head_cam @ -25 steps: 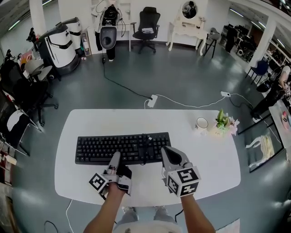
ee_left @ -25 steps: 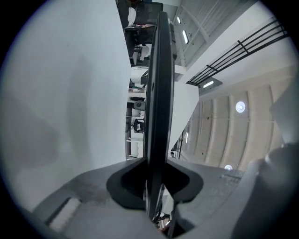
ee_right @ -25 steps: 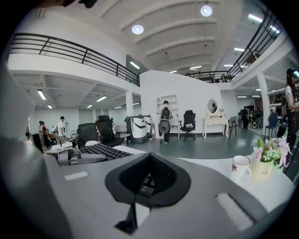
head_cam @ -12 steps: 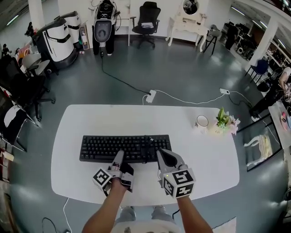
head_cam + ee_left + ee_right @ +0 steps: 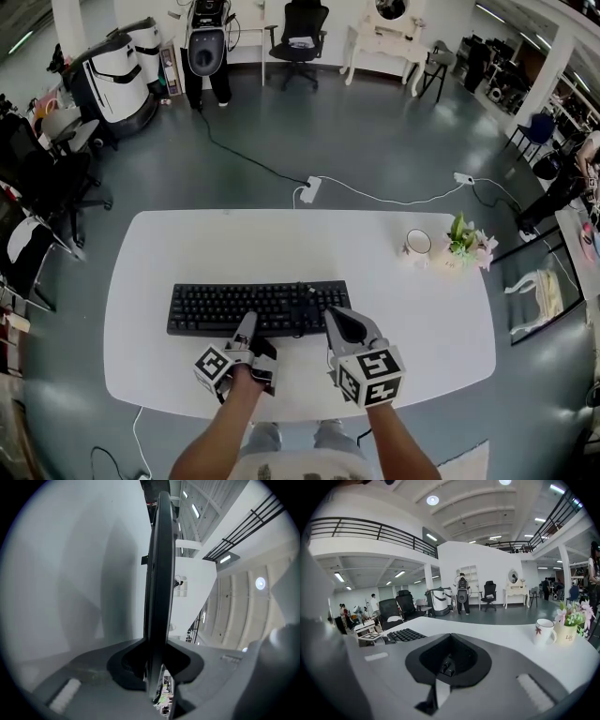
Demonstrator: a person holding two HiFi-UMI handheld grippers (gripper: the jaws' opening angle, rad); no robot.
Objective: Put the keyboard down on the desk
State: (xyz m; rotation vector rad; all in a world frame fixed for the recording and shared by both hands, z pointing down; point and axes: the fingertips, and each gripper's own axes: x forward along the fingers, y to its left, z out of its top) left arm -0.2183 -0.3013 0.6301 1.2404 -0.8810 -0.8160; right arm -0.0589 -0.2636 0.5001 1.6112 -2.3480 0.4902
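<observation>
Head view: the black keyboard [image 5: 258, 307] stretches across the middle of the white desk [image 5: 281, 244], flat on it or just above it; which, this view does not settle. Your left gripper [image 5: 246, 330] meets its front edge on the near side of the desk. Your right gripper [image 5: 339, 323] sits at its near right corner.

Left gripper view: rolled on its side, the jaws stand a little apart and are clamped on the keyboard's thin edge. Let go before the board lies flat and it may slap down on the desk or skid.

Right gripper view: the jaws are together with nothing between them, so they carry no weight. One grip bears it all, and the free end could sag. The mug [image 5: 544, 631] and flowers [image 5: 572, 620] at the desk's far right look safely clear.
</observation>
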